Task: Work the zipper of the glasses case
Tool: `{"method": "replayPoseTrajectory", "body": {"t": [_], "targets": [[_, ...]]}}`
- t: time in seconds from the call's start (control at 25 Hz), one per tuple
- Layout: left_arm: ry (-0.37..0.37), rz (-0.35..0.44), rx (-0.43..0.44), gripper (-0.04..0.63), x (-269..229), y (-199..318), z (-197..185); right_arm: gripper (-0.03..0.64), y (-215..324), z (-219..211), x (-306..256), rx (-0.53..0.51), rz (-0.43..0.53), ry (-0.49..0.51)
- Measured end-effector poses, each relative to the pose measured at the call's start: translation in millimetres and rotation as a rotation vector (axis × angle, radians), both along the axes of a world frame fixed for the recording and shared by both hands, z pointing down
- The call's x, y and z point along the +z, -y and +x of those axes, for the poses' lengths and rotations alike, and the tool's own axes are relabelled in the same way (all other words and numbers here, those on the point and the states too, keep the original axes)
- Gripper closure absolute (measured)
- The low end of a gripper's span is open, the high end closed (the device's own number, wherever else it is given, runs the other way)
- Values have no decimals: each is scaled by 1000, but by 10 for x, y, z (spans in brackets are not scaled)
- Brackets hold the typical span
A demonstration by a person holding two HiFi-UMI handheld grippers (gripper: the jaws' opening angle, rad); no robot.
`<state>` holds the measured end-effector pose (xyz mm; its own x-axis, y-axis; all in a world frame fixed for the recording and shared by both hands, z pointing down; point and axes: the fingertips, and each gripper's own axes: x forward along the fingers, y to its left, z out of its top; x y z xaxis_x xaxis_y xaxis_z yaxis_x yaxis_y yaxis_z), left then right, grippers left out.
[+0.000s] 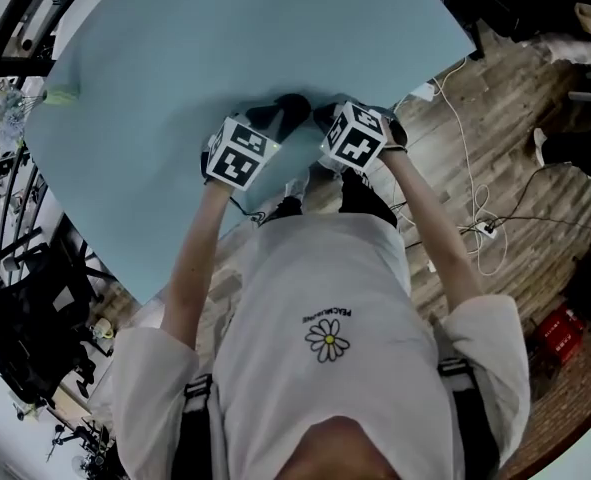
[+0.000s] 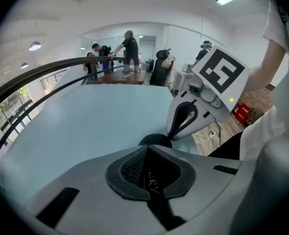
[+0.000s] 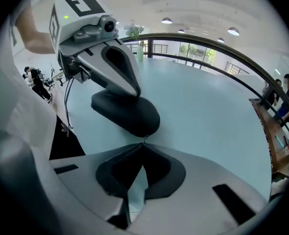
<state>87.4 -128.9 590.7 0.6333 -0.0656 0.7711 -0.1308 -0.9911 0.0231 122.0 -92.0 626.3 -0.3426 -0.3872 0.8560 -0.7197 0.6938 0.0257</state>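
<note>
Case [image 3: 127, 112], black and rounded, lies on the pale blue worktop [image 1: 225, 58] near the edge closest to the person. The left claw [image 2: 146, 148] is pressed together and seems to pinch one end of the case, where dark material sits between its jaws. The right claw [image 3: 143, 145] is pressed together on the small metal pull [image 3: 143, 139] at the other end.

Pale blue worktop [image 1: 255, 38], rounded corners. On it near the front edge, a dark case [image 1: 287, 111]; at the left corner, a small green item [image 1: 61, 95].
</note>
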Motion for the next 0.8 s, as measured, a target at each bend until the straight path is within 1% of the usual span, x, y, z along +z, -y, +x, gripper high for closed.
{"method": "replayPoseTrajectory", "body": {"t": [0.16, 0.28, 0.4, 0.48, 0.56, 0.6, 0.68, 0.72, 0.8], "targets": [[4, 7, -1, 581, 4, 4, -16, 609, -101, -133, -18, 42, -1, 25], [1, 9, -10, 581, -4, 8, -12, 607, -102, -144, -17, 78, -1, 40], [-13, 15, -25, 581, -5, 41, 30, 609, -55, -90, -19, 68, 12, 42], [-19, -10, -48, 581, 4, 55, 34, 607, -41, -53, -27, 69, 34, 37], [-12, -36, -76, 581, -44, 35, 7, 607, -113, -8, -47, 86, 34, 51], [-25, -30, -97, 581, -128, 49, 7, 580, -151, 30, -81, 104, 25, 77], [-94, 6, -151, 581, -421, 155, 49, 482, -125, 177, -237, 153, 27, 141], [-137, 36, -178, 581, -609, 235, 80, 471, -51, 287, -357, 173, 48, 158], [-227, 116, -223, 581, -1048, 396, 133, 471, 182, 521, -682, 193, 140, 153]]}}
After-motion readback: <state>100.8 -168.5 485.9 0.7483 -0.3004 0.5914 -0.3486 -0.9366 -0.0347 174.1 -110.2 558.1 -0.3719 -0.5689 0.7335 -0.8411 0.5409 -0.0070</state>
